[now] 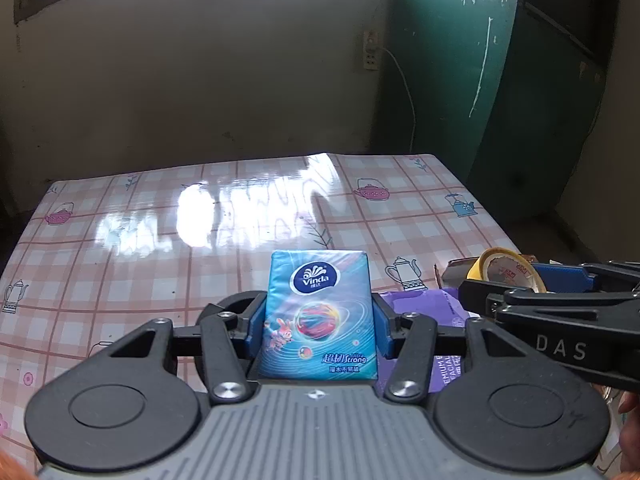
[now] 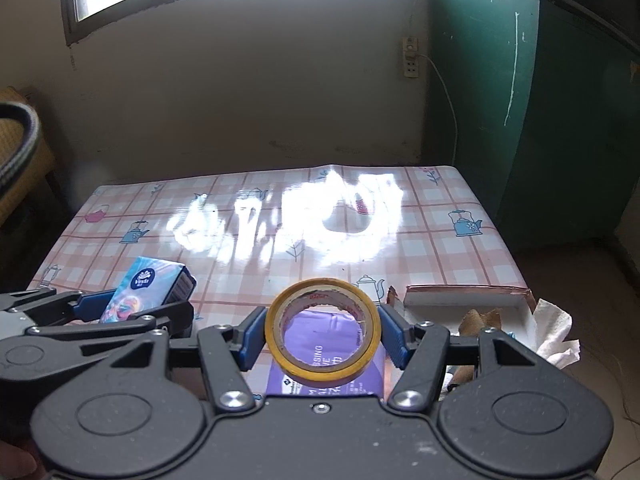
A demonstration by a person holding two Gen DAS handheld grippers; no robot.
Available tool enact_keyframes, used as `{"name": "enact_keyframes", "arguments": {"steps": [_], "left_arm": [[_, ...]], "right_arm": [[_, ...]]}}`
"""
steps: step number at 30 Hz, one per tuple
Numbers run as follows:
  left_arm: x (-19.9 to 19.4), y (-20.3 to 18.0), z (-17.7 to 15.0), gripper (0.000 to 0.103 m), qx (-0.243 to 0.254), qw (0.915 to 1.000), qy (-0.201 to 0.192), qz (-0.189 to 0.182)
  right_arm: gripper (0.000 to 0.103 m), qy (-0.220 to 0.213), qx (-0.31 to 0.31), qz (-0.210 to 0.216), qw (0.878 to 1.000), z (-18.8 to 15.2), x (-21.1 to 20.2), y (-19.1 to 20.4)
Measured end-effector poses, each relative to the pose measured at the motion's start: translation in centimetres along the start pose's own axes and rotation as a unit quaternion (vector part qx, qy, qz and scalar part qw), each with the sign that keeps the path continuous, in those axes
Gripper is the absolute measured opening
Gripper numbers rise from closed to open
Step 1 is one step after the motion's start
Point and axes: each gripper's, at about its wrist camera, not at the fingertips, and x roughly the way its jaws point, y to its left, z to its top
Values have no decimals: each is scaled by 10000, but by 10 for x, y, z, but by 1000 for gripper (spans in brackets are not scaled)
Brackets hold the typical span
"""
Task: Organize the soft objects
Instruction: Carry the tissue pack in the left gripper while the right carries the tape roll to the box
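- Left wrist view: your left gripper (image 1: 320, 320) has its blue pads closed against the two long sides of a blue plastic-wrapped Vinda tissue pack (image 1: 318, 316). The pack stands upright between the jaws, long axis running forward along the fingers, printed face toward the camera, held above the table's near edge.
- Same view: your right gripper (image 1: 532, 280) comes in from the right, just beside the left one, carrying a yellow-rimmed roll of clear adhesive tape (image 1: 505, 272). A purple plastic tissue packet (image 1: 424, 306) lies below and between the two.
- Right wrist view: the right gripper's (image 2: 322, 334) jaws are closed part-way on the tape roll (image 2: 322, 332), pads on opposite sides of the rim, the hole facing the camera, the purple packet (image 2: 320, 328) showing through it.
- Same view: an open white cardboard box with brown edges (image 2: 464, 298) sits at the table's near right corner, with crumpled white paper (image 2: 554, 338) at its right end.
- Judgement: the box lies right of both loads; your right hand is nearer. The pack's long axis would need turning to lie along the box.
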Motion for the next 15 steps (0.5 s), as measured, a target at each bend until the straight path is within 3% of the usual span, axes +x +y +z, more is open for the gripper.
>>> {"name": "enact_keyframes", "arguments": {"steps": [15], "left_arm": [[4,-21,-3,53,41,9999,21,-124]], "right_arm": [[71,26,83,-149,9999,-3,-2,-20]]}}
